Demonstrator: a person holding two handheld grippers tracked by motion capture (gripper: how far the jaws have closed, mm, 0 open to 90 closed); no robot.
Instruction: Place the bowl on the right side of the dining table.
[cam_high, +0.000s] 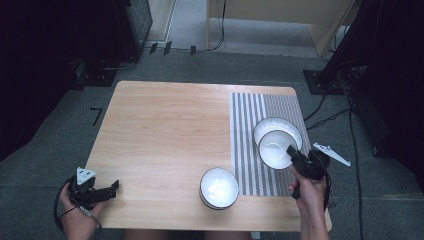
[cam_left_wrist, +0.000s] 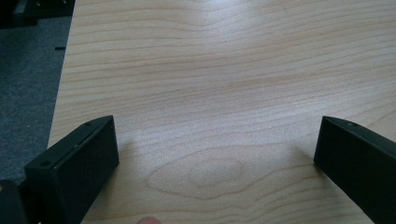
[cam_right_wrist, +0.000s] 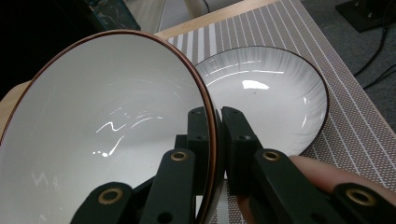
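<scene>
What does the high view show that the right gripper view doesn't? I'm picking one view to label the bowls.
High view alone: a third bowl on bare wood near the table's front edge, and the left gripper, open and away from the bowls. Right gripper view alone: the pads pinching the held bowl's rim, one inside, one outside. Both: the right gripper shut on the held bowl, above the bowl on the striped mat.

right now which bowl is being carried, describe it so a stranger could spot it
Start at the striped placemat on the right side of the wooden table. Above its far right part the right claw pinches a white bowl by its rim. Unlike the bowl on the mat behind it and the bowl on bare wood, it hangs tilted.
</scene>
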